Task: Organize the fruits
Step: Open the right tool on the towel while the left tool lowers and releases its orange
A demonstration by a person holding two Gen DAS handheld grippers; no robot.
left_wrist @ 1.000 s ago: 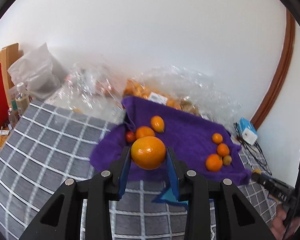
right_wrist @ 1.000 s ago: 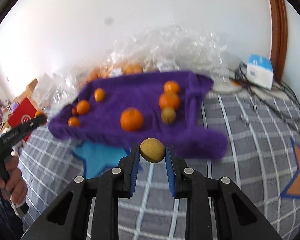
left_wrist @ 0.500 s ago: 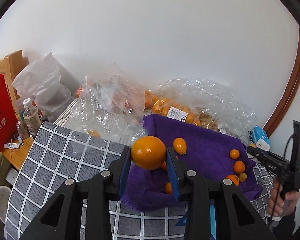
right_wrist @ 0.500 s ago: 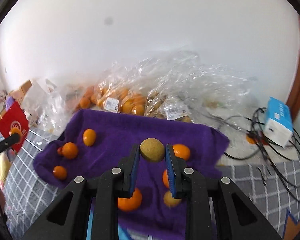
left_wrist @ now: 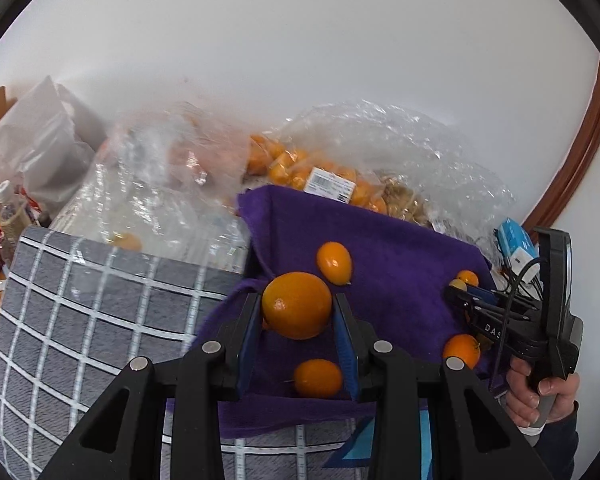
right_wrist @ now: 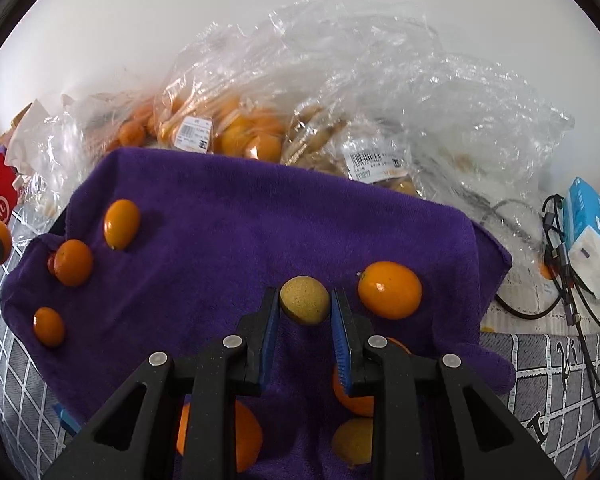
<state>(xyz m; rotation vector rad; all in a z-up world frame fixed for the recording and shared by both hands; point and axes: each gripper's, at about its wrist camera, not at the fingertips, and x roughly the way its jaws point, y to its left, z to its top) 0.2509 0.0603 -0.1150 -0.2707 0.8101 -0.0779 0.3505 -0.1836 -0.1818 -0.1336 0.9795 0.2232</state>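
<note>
Above the near left edge of the purple towel (left_wrist: 400, 264), in the left wrist view, a round orange (left_wrist: 297, 305) is pinched between the blue pads of the left gripper (left_wrist: 296, 312), with no long axis to be told. A small orange fruit (left_wrist: 318, 378) is seen on the towel just below it, and an oval kumquat (left_wrist: 334, 263) lies beyond, its long axis running away from the camera and slightly leftward. Bare towel is left between these fruits and the right side, where the right gripper (left_wrist: 456, 292) is held by a hand (left_wrist: 540, 392). The towel's far edge is bordered by clear plastic bags (left_wrist: 380, 168) of fruit, and checked grey cloth (left_wrist: 80, 312) extends to the left. In the right wrist view, a speckled yellowish round fruit (right_wrist: 305, 300) is clamped by the right gripper (right_wrist: 305, 312) above the towel's right half. A large orange (right_wrist: 390, 290) is seen just to its right, near the towel's right edge, its long axis lying roughly sideways. A wide bare stretch of towel is seen in the middle, with three fruits (right_wrist: 73, 262) grouped along the left edge. Cables (right_wrist: 572, 280) and a blue box (right_wrist: 592, 236) are seen past the right edge.
</note>
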